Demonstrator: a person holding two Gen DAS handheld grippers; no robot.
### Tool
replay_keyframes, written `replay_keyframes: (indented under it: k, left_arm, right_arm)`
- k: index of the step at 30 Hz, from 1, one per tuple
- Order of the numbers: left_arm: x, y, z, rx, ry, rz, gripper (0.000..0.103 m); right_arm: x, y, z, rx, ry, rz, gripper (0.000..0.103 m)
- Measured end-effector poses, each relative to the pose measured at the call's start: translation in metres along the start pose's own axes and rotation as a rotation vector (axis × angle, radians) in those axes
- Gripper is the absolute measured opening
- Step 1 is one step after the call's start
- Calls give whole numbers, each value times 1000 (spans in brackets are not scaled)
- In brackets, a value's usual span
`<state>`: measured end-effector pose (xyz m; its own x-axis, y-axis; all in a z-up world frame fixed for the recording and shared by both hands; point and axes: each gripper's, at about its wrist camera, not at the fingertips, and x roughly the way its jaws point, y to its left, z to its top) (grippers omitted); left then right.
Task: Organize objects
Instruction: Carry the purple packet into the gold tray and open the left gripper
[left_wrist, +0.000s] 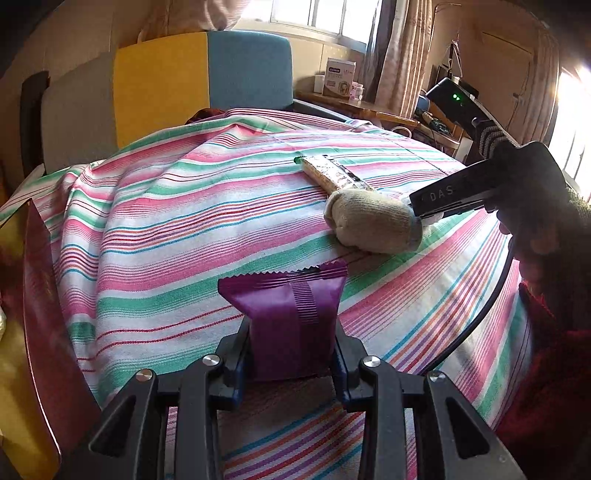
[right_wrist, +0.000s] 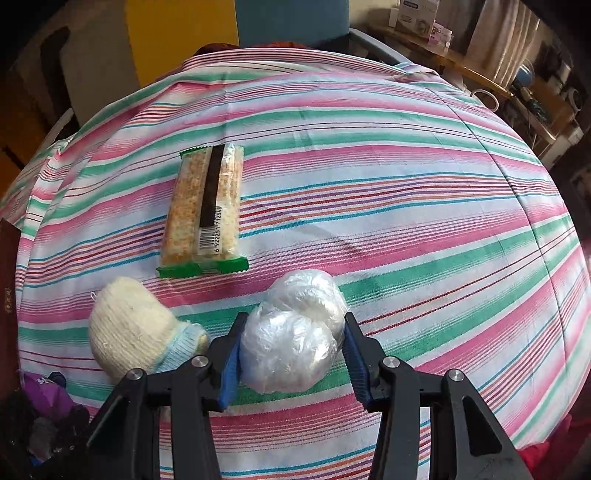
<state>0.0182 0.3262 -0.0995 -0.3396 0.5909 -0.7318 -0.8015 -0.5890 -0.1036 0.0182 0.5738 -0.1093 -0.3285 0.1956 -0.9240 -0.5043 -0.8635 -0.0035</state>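
**Both grippers loaded over the striped cloth**

Left wrist view. The left gripper (left_wrist: 291, 354) has its jaws closed onto the lower half of a purple snack packet (left_wrist: 286, 321), one pad on each side edge, the serrated top seal standing free above. The packet sits over the near edge of the striped cloth (left_wrist: 184, 229). It looks light, air-puffed and glossy, so likely to slide if pinched on the film alone; the grip across the filled body seems the safer hold. Contents may crush under a hard squeeze. Toward the cloth's right edge lies a cream knitted sock ball (left_wrist: 371, 225), with a long cracker pack (left_wrist: 332, 173) just behind it. The right gripper's body (left_wrist: 454, 195) shows from the side, just beyond the sock ball.

Right wrist view. The right gripper (right_wrist: 291, 354) has its jaws set around a bundle of crumpled clear plastic (right_wrist: 295, 332), blue pads against both sides; the bundle appears held, near the cloth's near edge. It reads as very light, soft and springy, slick on the surface; a hold across its widest part should keep it. The sock ball (right_wrist: 136, 328) lies just left of the jaws, the cracker pack (right_wrist: 205, 206) farther in toward the middle, stiff and brittle by the look of it.
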Motion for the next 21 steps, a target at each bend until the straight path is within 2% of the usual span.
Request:
replay_keyframes:
  k: [7, 11, 17, 21]
  left_arm:
    - [-1, -1, 1, -5, 11, 3, 35]
    - [-12, -3, 6, -13, 13, -24, 34]
    - [-72, 1, 29, -46, -102, -81, 34]
    - [-110, 41, 36, -166, -146, -42, 34]
  right_arm:
    - [1, 1, 1, -12, -5, -4, 49]
    - [3, 2, 2, -12, -9, 0, 49]
    - [2, 5, -2, -16, -11, -2, 49]
    - [1, 7, -3, -19, -11, -5, 49]
